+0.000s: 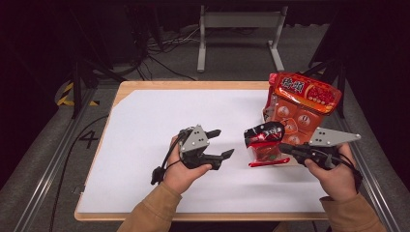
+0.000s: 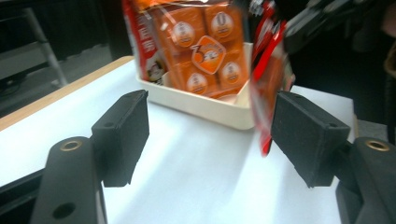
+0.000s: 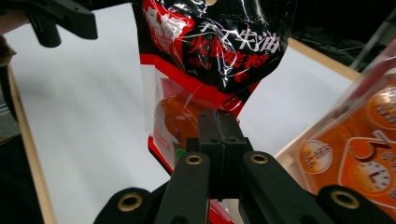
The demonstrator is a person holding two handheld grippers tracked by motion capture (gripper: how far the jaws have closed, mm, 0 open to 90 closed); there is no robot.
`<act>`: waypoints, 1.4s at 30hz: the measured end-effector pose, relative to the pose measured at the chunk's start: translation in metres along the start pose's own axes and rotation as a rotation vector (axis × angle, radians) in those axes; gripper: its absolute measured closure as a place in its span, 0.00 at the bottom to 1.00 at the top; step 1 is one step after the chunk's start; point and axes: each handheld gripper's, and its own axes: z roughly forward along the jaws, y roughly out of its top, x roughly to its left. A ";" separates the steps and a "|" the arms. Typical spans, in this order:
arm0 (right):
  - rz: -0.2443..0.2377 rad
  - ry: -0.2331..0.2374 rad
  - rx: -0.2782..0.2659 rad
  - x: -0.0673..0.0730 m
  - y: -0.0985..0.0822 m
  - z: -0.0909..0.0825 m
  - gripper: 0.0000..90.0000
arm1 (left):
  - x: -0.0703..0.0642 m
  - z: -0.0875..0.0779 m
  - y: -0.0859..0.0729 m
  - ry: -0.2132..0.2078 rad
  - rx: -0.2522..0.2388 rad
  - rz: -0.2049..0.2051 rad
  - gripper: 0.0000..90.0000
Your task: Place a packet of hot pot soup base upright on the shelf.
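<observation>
surroundings: white table [image 1: 145, 121]; cream tray [image 2: 205, 105] near its right edge, holding a tall orange packet [image 1: 302, 104]; nothing stands between the tools
red-and-black pouch [image 1: 265, 143]: upright, lifted just left of the tray
right tool [image 1: 286, 148]: jaws together, clamped on the pouch's edge
left tool [image 1: 223, 143]: jaws apart, nothing between them, well left of the pouch
unclear: pouch blurred in the left gripper view; its lettering unreadable
</observation>
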 end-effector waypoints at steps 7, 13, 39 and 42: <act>0.044 -0.069 -0.076 -0.006 0.000 -0.011 1.00 | 0.012 -0.013 -0.014 0.039 0.025 -0.026 0.30; 0.059 -0.129 -0.122 -0.014 -0.004 -0.022 1.00 | 0.020 -0.024 -0.026 0.064 0.046 -0.060 0.29; 0.132 -0.274 -0.155 -0.043 -0.040 -0.044 1.00 | 0.032 -0.039 -0.048 0.124 0.075 -0.099 0.29; 0.134 -0.268 -0.142 -0.042 -0.043 -0.044 1.00 | 0.033 -0.041 -0.048 0.125 0.073 -0.101 0.29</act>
